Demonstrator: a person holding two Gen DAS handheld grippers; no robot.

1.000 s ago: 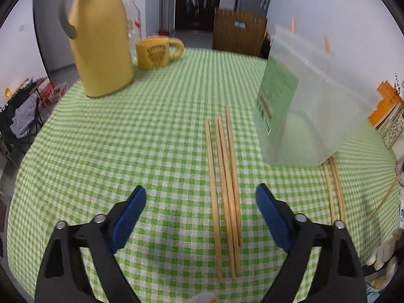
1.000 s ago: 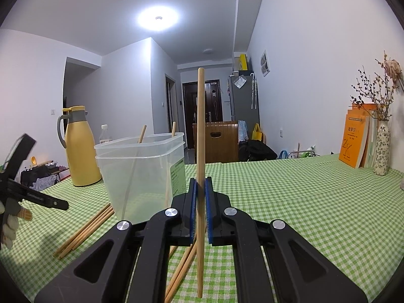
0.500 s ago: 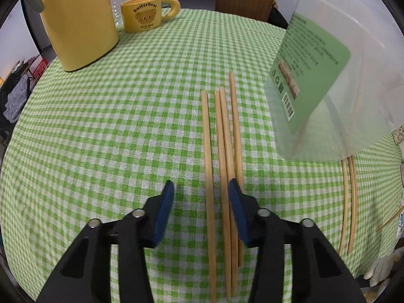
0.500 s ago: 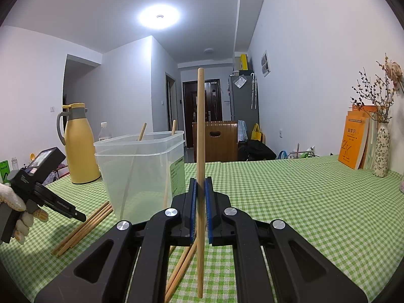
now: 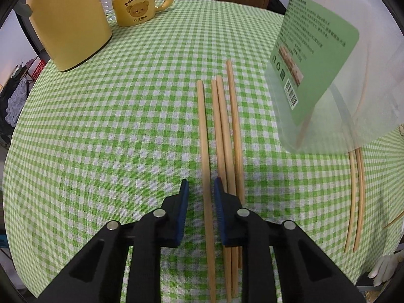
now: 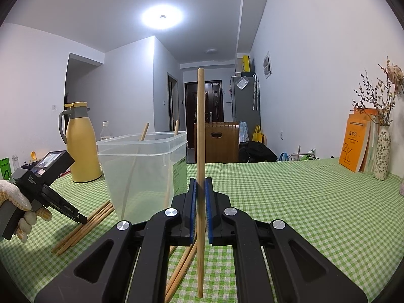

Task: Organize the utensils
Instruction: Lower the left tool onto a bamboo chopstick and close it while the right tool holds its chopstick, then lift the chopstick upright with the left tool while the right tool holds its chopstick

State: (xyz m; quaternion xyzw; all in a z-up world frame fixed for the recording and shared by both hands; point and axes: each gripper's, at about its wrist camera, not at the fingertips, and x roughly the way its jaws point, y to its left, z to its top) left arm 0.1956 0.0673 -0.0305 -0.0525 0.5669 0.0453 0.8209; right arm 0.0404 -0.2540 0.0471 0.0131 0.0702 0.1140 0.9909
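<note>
Several wooden chopsticks lie side by side on the green checked tablecloth. My left gripper [image 5: 201, 189] points down over them, and its jaws are closing around the leftmost chopstick [image 5: 203, 126]. A thin gap shows on each side of that stick, so the blue pads do not press it. The other chopsticks [image 5: 224, 126] lie just right of the right finger. My right gripper [image 6: 200, 194] is shut on one upright chopstick [image 6: 200, 126], held level above the table. A clear plastic container [image 6: 141, 171] with two chopsticks leaning inside stands just beyond the row.
A yellow thermos [image 5: 68, 20] and a yellow bear mug [image 5: 136, 7] stand at the far left. Two more chopsticks [image 5: 357, 189] lie right of the container. Orange books [image 6: 353, 141] and a vase [image 6: 382, 156] line the right wall. A gloved hand [image 6: 15, 202] holds the left gripper.
My left gripper has come down and forward onto the row of chopsticks, and its jaws have narrowed from wide open to straddling the leftmost one. The right gripper has kept still.
</note>
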